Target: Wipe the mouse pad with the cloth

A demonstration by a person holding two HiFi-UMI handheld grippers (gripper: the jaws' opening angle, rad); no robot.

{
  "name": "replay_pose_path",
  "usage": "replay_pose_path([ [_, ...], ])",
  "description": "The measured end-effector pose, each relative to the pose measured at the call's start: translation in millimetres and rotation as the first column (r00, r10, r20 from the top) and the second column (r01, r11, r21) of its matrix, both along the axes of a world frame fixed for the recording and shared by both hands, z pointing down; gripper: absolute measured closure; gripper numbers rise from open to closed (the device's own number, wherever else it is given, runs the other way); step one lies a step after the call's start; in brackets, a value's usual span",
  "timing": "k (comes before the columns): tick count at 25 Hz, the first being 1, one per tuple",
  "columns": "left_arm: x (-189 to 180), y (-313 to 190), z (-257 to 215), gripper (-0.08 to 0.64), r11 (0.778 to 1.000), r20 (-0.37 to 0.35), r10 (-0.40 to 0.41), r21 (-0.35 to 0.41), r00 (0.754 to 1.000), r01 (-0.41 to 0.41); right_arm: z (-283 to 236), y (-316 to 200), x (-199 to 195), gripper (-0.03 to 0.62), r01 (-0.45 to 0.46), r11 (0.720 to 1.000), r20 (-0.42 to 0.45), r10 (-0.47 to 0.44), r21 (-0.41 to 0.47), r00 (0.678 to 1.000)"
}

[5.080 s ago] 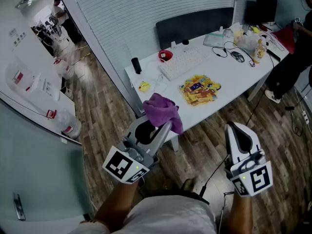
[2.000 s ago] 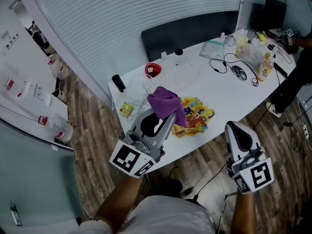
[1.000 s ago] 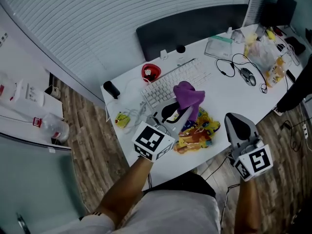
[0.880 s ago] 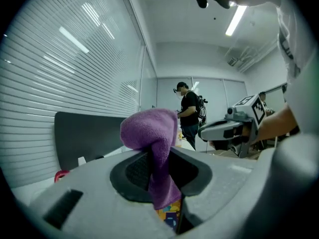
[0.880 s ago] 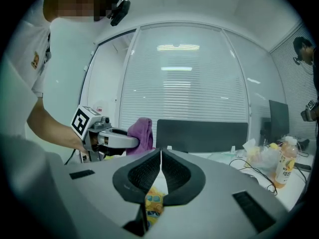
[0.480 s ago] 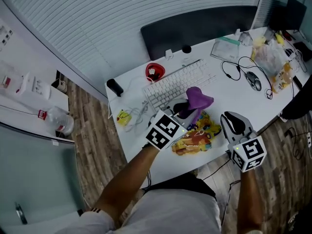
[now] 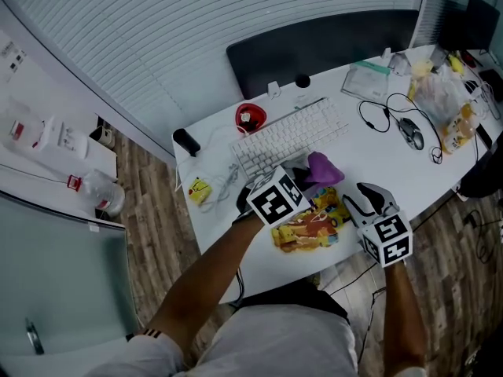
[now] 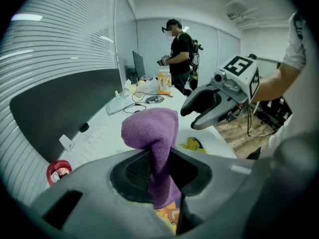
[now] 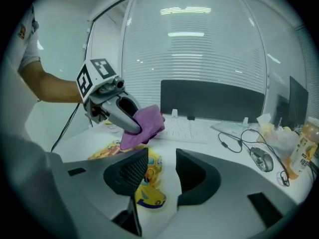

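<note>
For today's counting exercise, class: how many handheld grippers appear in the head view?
2. The left gripper, shut on the purple cloth, is above the colourful mouse pad; the right gripper, jaws just opening and empty, is at the pad's right edge. None seems hidden.

The mouse pad [image 7: 305, 231] is yellow with an orange and blue cartoon print. By the mouse pad, the cloth [image 7: 322, 168] is purple. Beyond the mouse pad, the keyboard [image 7: 291, 136] and table [image 7: 369, 151] are white.
</note>
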State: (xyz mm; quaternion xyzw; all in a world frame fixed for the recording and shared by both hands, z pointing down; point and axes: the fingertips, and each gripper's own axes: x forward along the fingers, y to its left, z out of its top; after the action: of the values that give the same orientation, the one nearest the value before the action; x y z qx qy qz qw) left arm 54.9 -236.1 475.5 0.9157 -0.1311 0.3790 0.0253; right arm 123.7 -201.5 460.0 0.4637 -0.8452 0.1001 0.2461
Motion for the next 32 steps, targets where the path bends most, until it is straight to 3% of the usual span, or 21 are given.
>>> replay_pose_path([
  [6,4,-2,24,0.477,0.998,0.158,0.045,-0.054,0.986,-0.036,35,-3,8,0.423,0.021,0.995,-0.090,-0.030,-0.097,0.995],
  [10,2,1,48,0.477,0.992,0.271,0.092,-0.108,0.958,-0.065,50,-7,9,0.413,0.031,0.990,-0.118,-0.048,-0.141,0.992],
  [15,2,0,59,0.477,0.989,0.364,0.125,-0.116,0.923,-0.088,62,-9,6,0.408,0.043,0.983,-0.129,-0.066,-0.176,0.989],
  [22,-2,3,78,0.477,0.981,0.425,0.157,-0.175,0.892,-0.089,74,-11,5,0.408,0.046,0.977,-0.149,-0.078,-0.207,0.986],
  [32,-25,10,75,0.477,0.984,0.434,0.127,-0.171,0.892,-0.056,87,-9,7,0.408,0.042,0.971,-0.168,-0.084,-0.237,0.982],
])
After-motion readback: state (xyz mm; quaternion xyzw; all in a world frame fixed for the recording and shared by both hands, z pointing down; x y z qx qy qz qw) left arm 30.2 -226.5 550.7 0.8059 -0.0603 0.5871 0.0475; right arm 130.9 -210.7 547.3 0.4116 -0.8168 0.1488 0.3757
